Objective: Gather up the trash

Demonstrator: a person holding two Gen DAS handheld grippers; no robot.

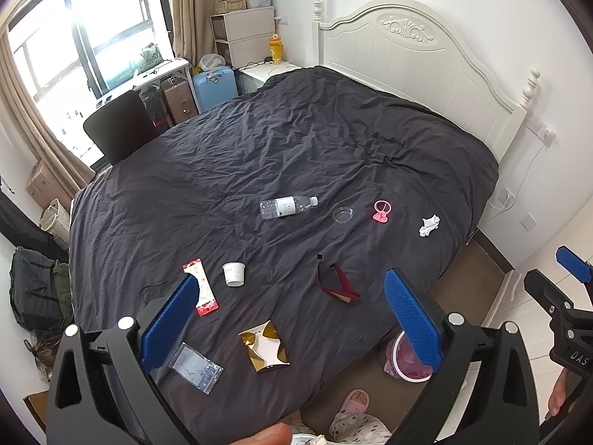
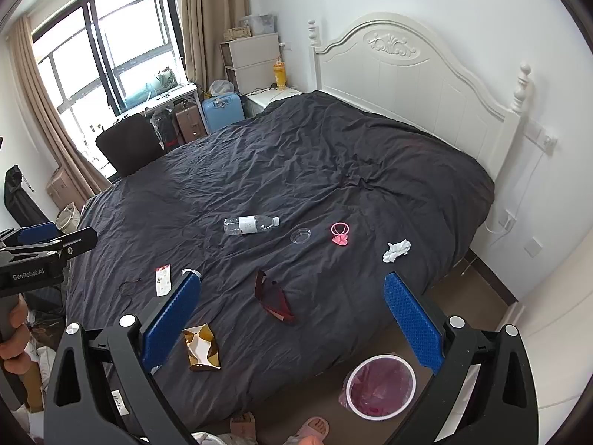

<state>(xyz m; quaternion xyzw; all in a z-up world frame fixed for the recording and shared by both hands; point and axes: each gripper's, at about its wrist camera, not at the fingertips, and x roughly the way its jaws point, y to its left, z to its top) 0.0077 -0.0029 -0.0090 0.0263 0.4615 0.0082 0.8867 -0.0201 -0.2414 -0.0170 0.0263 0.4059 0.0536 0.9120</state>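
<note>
Scattered litter lies across a rumpled dark grey duvet on a bed with a white carved headboard, and both handheld grippers hover above the foot of the bed with nothing in them. The left gripper has its blue-padded jaws spread wide, and so does the right gripper. Nearest the left jaws, just below and between them, sit a gold and white folded card box and a small clear plastic zip bag; a red and white paper packet and a small white paper cup lie a little further up the bed. A dark red ribbon strap lies toward the middle, closer to the right gripper. Well beyond reach of both sit a clear plastic water bottle lying on its side, long axis running left to right, a clear round plastic lid, a pink plastic ring holder and a crumpled white tissue. A round bin with a pink liner stands on the floor at the bed's corner, directly under the right gripper, so that hand is likely better placed for dropping things in.
</note>
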